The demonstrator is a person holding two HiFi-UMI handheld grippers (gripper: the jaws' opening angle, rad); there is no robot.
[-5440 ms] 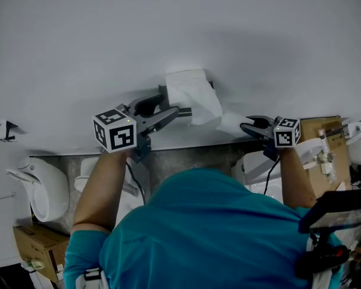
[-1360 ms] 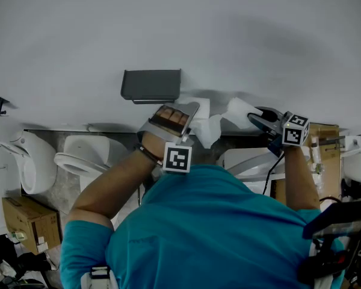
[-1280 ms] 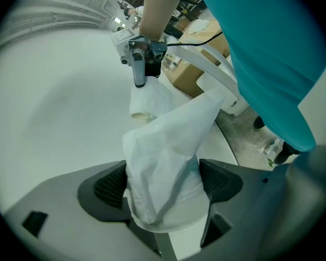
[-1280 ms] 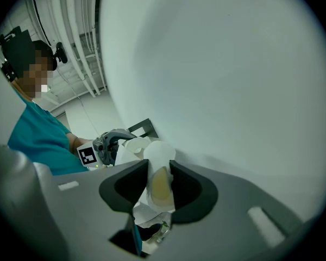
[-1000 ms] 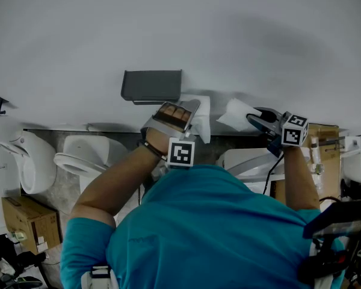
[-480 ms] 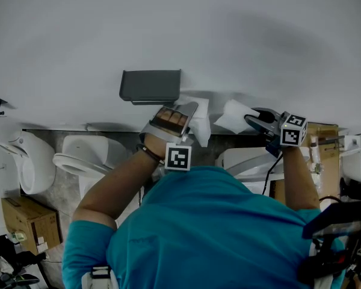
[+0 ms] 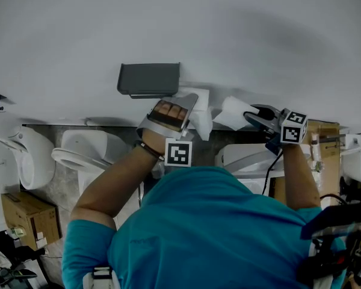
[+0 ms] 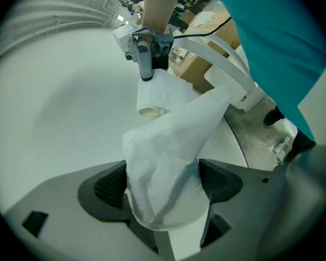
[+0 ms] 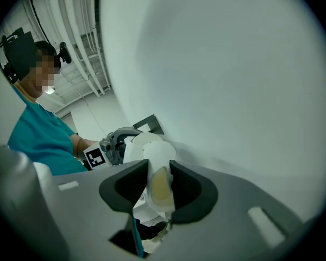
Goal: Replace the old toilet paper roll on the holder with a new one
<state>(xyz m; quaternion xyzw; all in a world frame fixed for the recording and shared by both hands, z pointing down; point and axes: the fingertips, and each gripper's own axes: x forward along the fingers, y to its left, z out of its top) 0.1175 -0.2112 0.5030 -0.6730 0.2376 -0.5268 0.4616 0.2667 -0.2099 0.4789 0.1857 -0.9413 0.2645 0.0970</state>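
The dark grey holder hangs bare on the white wall. Just below and right of it, my left gripper is shut on a full white toilet paper roll with a loose sheet draped over it. The left gripper view shows that roll squeezed between both pads. Further right, my right gripper is shut on the old roll, nearly used up. Its flattened cardboard core sits between the jaws in the right gripper view. The two rolls are apart.
A white toilet stands below the holder, and another under my right arm. A urinal and a cardboard box are at the left. More boxes stand at the right. The person's teal torso fills the bottom.
My left gripper has lifted the new roll a little toward the holder. The right gripper has stayed where it was with the old roll.
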